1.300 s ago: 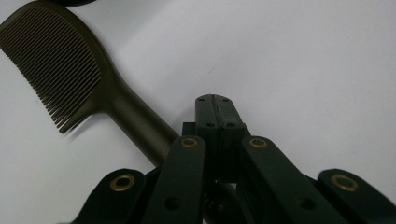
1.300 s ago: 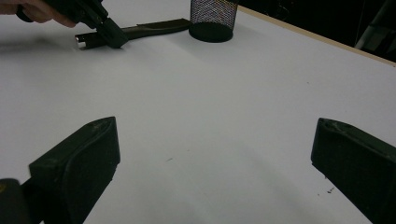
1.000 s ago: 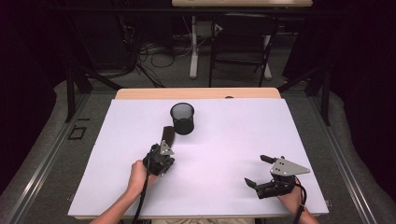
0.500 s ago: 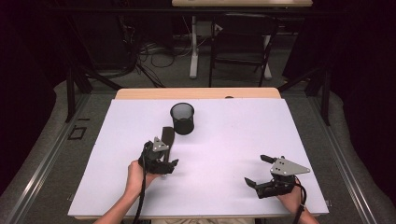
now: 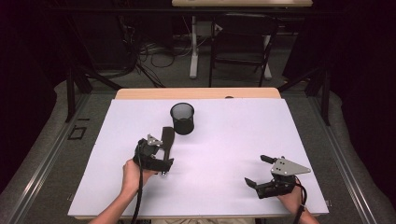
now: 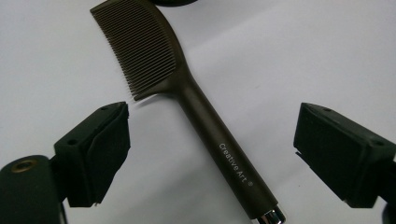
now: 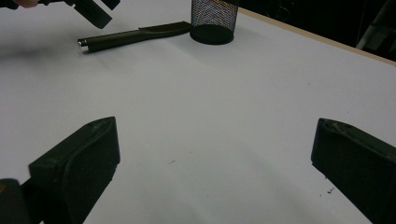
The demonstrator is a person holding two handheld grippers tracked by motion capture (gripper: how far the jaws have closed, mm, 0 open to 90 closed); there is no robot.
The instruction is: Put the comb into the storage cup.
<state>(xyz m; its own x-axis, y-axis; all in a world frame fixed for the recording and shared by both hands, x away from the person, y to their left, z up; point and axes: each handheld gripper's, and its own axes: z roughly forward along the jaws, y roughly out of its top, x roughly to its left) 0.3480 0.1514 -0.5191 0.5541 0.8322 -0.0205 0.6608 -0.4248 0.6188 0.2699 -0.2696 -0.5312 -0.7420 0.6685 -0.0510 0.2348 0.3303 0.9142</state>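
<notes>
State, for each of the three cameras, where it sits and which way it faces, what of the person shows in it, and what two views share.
High view: fixed above the person's side, facing forward and down on the white table; both forearms, left gripper and right gripper enter from below.
Left gripper view: rides the left gripper, looking down between its parted jaws at the dark brown plastic comb.
Right gripper view: rides the right gripper, looking low across the table; its own open jaws rise below.
Shared: the right gripper view and high view both show the comb beside the black mesh cup.

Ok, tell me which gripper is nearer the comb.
Left. The left gripper hangs right over the comb, jaws open astride its handle; the right gripper sits far off near the table's edge.
</notes>
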